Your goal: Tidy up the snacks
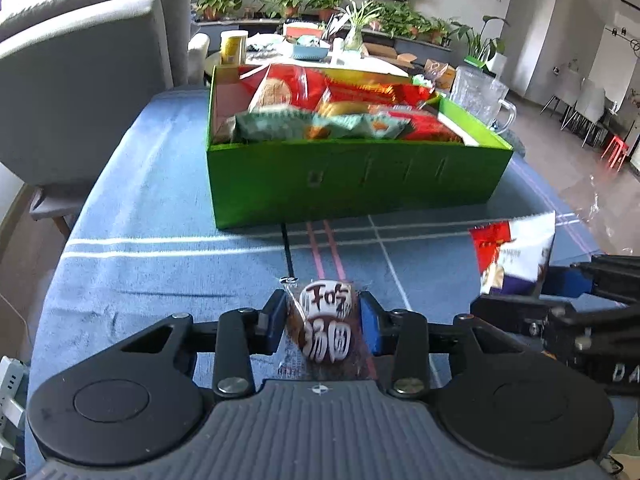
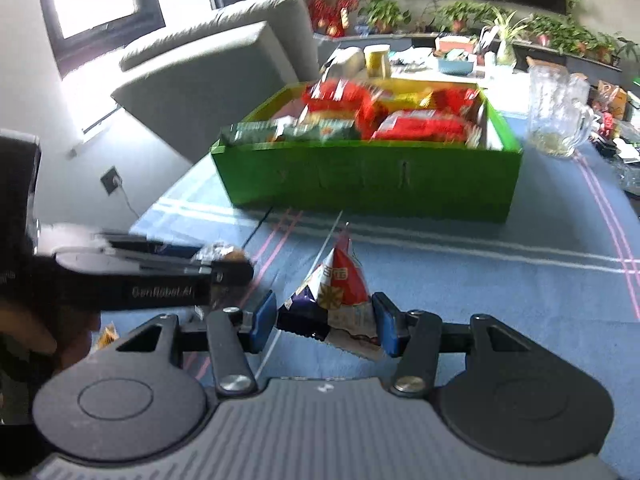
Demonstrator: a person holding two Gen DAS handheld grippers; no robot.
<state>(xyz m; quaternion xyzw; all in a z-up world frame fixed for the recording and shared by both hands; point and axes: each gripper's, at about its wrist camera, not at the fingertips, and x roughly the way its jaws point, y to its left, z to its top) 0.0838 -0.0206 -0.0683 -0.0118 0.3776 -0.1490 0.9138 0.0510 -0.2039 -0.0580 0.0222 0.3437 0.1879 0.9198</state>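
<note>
My left gripper (image 1: 324, 316) is shut on a small brown snack packet (image 1: 326, 328) with white characters, held above the blue tablecloth. My right gripper (image 2: 326, 316) is shut on a red, white and purple snack bag (image 2: 340, 296); that bag also shows in the left wrist view (image 1: 516, 254) at the right. A green box (image 1: 352, 176) full of red and green snack packs stands ahead of both grippers, also in the right wrist view (image 2: 368, 178). The left gripper's body (image 2: 152, 280) shows at the left of the right wrist view.
A glass mug (image 2: 556, 116) stands right of the box. A grey chair (image 1: 80, 80) is at the table's left side. A small orange packet (image 2: 106, 336) lies at the table's near left. Another table with plants and containers (image 1: 304, 44) is behind.
</note>
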